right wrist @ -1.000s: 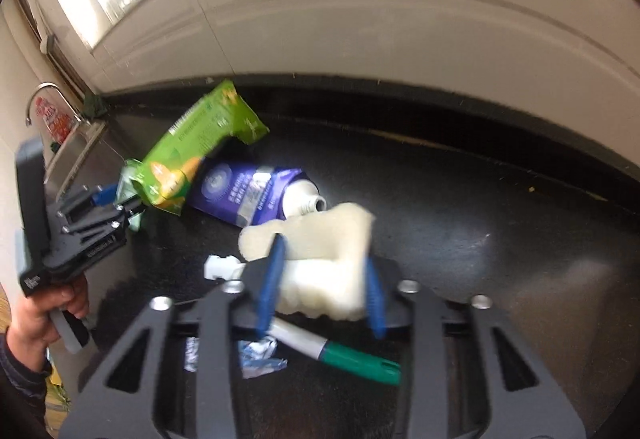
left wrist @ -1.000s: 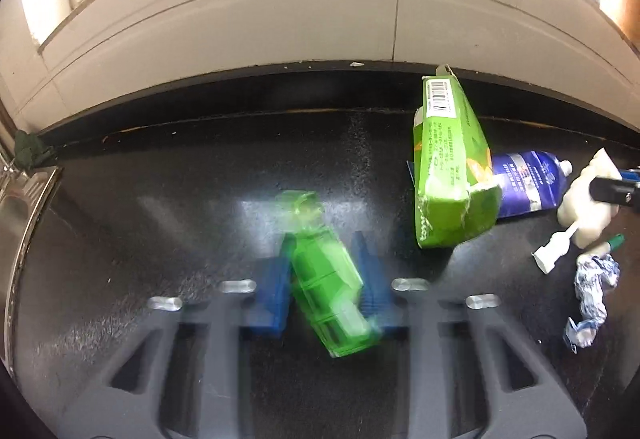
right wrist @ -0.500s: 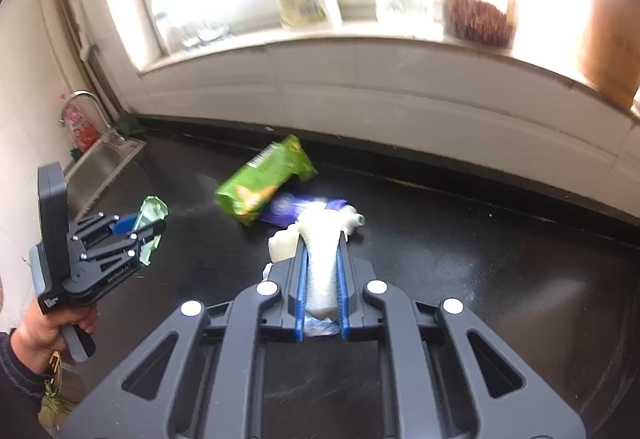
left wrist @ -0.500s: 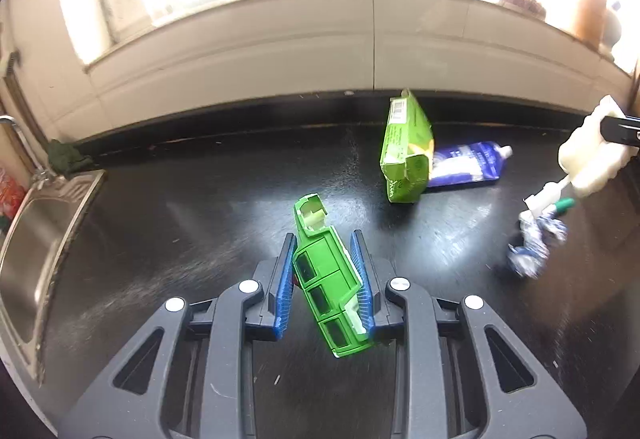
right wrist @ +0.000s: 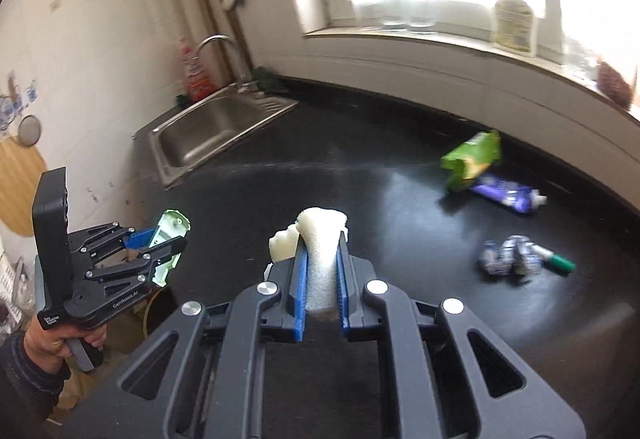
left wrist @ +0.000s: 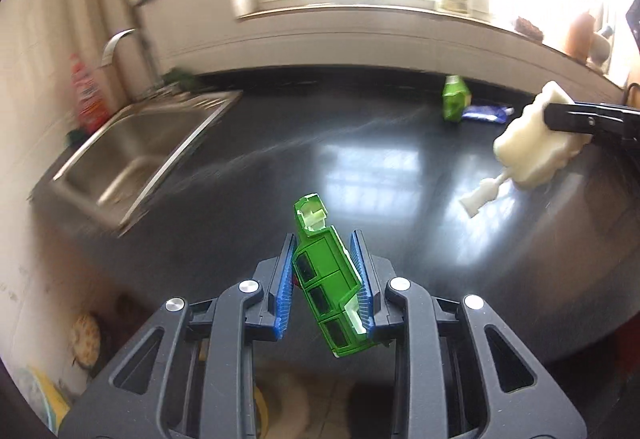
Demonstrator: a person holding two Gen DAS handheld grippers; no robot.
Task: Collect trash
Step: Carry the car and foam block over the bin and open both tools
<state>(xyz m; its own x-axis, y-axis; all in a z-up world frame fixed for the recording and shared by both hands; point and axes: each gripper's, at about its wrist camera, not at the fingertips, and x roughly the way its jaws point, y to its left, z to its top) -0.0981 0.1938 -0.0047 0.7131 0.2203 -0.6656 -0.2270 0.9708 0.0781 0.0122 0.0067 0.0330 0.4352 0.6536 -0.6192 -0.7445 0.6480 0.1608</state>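
Note:
My left gripper point(left wrist: 322, 241) is shut on a green plastic case point(left wrist: 326, 275), tilted between the blue pads above the counter's near edge. It also shows at the left of the right wrist view, left gripper point(right wrist: 170, 245) with the case point(right wrist: 170, 231), held by a hand. My right gripper point(right wrist: 321, 241) is shut on a squeezed piece of white foam point(right wrist: 320, 227). That foam point(left wrist: 532, 147) hangs at the right of the left wrist view. On the black counter point(right wrist: 360, 191) lie a green snack bag point(right wrist: 474, 159), a blue tube point(right wrist: 508, 193), a crumpled foil wrapper point(right wrist: 506, 259) and a green-capped marker point(right wrist: 556, 261).
A steel sink point(right wrist: 208, 131) with a faucet point(right wrist: 224, 47) and a red bottle point(right wrist: 194, 75) is set into the counter's far left. Bottles and jars stand on the bright window sill point(right wrist: 514, 23). Below the counter's front edge, floor and blurred objects point(left wrist: 86, 335) show.
Both grippers have lifted and drawn back from the trash, carrying the green case and the foam. The right jaws closed tight on the foam. The views swung left toward the sink.

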